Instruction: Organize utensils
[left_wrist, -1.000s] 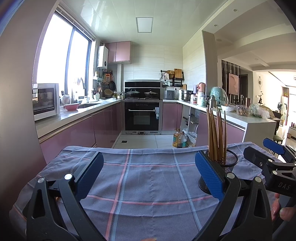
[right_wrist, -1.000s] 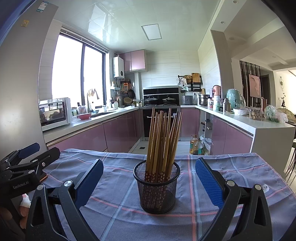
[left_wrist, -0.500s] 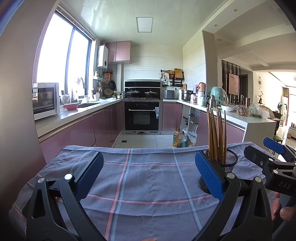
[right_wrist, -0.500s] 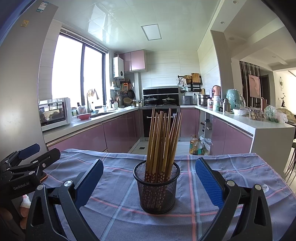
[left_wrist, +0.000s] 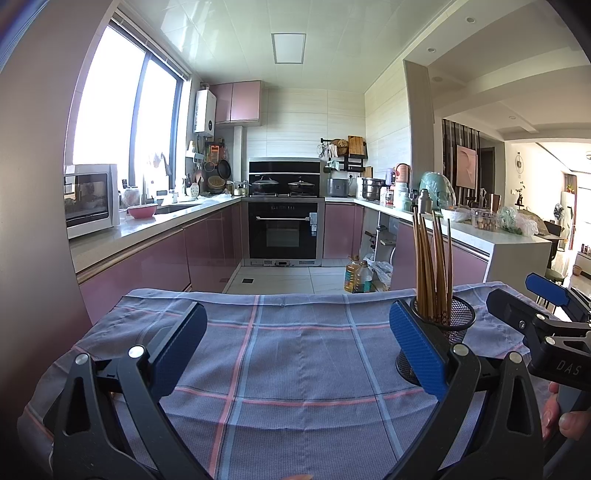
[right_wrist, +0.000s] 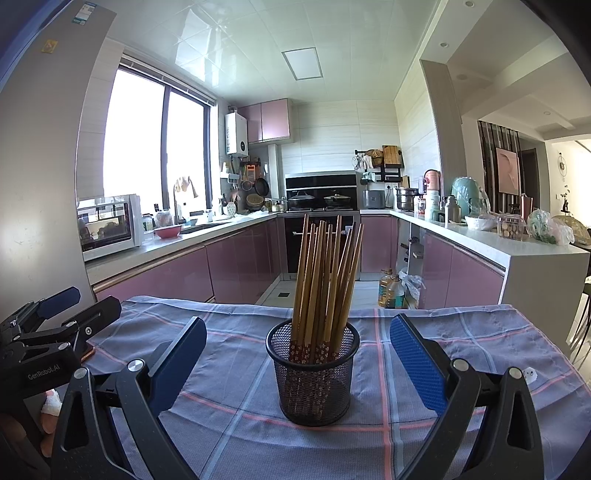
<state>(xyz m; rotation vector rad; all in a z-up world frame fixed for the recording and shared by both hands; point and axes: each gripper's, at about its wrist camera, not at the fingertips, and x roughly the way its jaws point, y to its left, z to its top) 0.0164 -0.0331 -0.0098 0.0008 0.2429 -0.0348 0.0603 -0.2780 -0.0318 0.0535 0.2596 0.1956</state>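
Right wrist view: right tongs (right_wrist: 298, 363) spread wide, empty, low over plaid-clothed worktop (right_wrist: 461, 336); mesh holder (right_wrist: 313, 373) upright between the pads, untouched, chopsticks (right_wrist: 325, 280) bunched inside, tips fanned. Left tongs (left_wrist: 298, 347) likewise apart, nothing held, holder just right of them. Judged: task near done. If shifting holder, clamp low on wall, keep level, avoid tipping sticks.

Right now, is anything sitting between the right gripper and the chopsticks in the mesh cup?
Nothing visible. The right gripper is open and faces the mesh cup of chopsticks; only bare checked cloth lies between them.
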